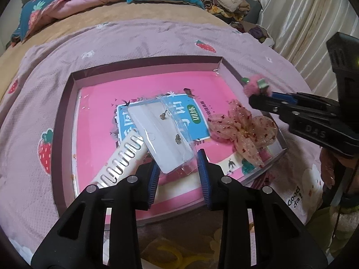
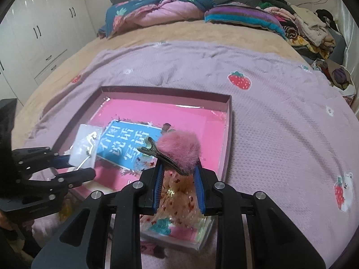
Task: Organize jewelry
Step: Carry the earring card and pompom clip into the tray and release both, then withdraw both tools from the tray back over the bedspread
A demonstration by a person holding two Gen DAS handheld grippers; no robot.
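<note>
1. Here's the shallow mauve cardboard tray (image 1: 64, 121) with a glossy pink floor, sitting on the lilac strawberry-print blanket (image 1: 139, 38) over the bed.
2. Left gripper (image 1: 178, 168) hangs low at six o'clock of the tray, blue pads released. The clear plastic packet with a white earring card (image 1: 161, 134) sits between them; from the right wrist view the near corner looks to touch one finger, though I can't tell for sure.
3. Two small dark earrings (image 1: 163, 114) show on that card.
4. A white slotted comb (image 1: 121, 159) lies at seven o'clock of the packet, partly under it.
5. Right gripper (image 2: 178, 168) is clenched on the fluffy pink pompom hair clip (image 2: 179, 149) with bronze alligator jaws, held above the tray's three o'clock wall.
6. Beneath it lies a sheer beige bow with red specks (image 1: 244, 132), in the tray's right corner.
</note>
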